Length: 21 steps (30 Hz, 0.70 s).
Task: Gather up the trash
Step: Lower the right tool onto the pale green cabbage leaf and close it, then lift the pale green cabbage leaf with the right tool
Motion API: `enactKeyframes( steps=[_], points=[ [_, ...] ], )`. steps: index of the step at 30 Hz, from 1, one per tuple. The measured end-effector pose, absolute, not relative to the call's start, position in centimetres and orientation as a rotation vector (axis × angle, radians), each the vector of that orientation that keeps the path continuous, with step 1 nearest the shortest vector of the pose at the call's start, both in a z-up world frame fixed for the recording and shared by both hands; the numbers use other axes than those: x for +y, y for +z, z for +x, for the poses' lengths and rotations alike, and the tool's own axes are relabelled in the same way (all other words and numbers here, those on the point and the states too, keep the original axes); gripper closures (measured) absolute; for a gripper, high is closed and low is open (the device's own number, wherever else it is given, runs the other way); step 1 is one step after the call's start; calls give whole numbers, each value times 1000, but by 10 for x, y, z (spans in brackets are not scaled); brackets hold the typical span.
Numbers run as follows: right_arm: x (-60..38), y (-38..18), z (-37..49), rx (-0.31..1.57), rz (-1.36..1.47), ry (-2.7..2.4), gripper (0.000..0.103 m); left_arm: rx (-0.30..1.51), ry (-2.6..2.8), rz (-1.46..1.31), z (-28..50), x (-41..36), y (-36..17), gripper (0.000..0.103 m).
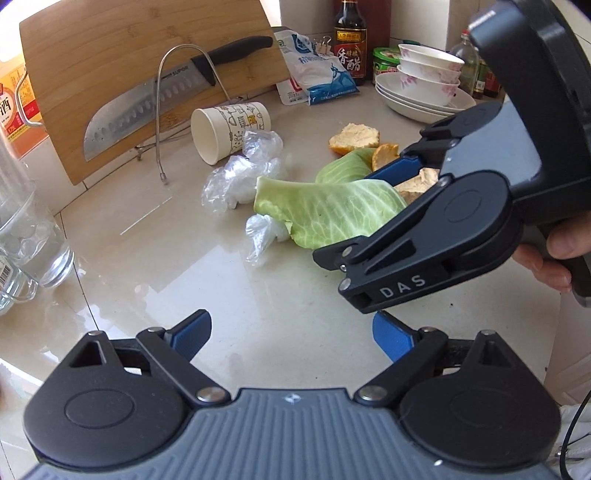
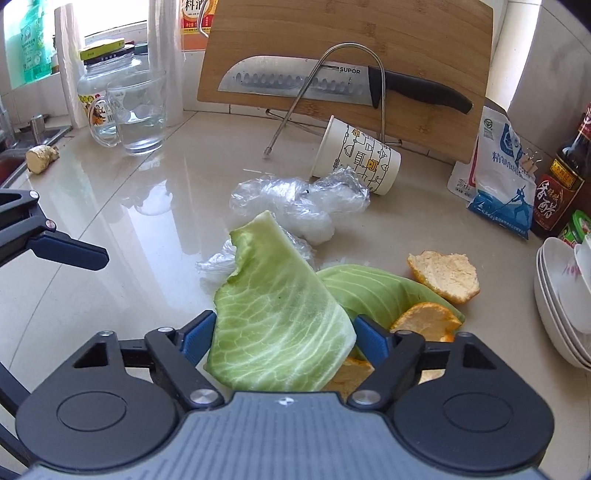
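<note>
Glossy beige countertop [image 2: 147,236] is carrying scraps: the right gripper [image 2: 284,341] is straddling a cabbage leaf [image 2: 280,317], pads spread beside its edges; the left gripper [image 1: 291,332] is hovering spread, empty.

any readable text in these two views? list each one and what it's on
"SUPOR": steel blade of the black-handled knife
"DAS": black body of the right gripper
"香醋": red label of the dark glass vinegar bottle
"精" and further characters: white and blue plastic bag, rest blurred
"料酒": orange carton, cut off by the frame edge
Paper cup: drawings only
</note>
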State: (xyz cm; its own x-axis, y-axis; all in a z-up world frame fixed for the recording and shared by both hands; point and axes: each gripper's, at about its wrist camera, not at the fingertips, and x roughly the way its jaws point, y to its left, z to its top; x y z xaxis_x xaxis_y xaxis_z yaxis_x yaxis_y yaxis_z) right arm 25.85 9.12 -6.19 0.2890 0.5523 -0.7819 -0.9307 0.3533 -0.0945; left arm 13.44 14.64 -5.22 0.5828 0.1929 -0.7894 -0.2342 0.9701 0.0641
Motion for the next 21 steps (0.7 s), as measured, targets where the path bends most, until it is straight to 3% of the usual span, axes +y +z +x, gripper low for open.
enactKeyframes(
  steps=[11, 21],
  points=[
    [77, -53, 256, 719, -607, 1059, 67, 913, 230, -51, 138, 145, -52, 9],
    [62, -39, 255, 715, -535, 1060, 81, 910, 213, -38, 141, 142, -51, 9]
  ],
)
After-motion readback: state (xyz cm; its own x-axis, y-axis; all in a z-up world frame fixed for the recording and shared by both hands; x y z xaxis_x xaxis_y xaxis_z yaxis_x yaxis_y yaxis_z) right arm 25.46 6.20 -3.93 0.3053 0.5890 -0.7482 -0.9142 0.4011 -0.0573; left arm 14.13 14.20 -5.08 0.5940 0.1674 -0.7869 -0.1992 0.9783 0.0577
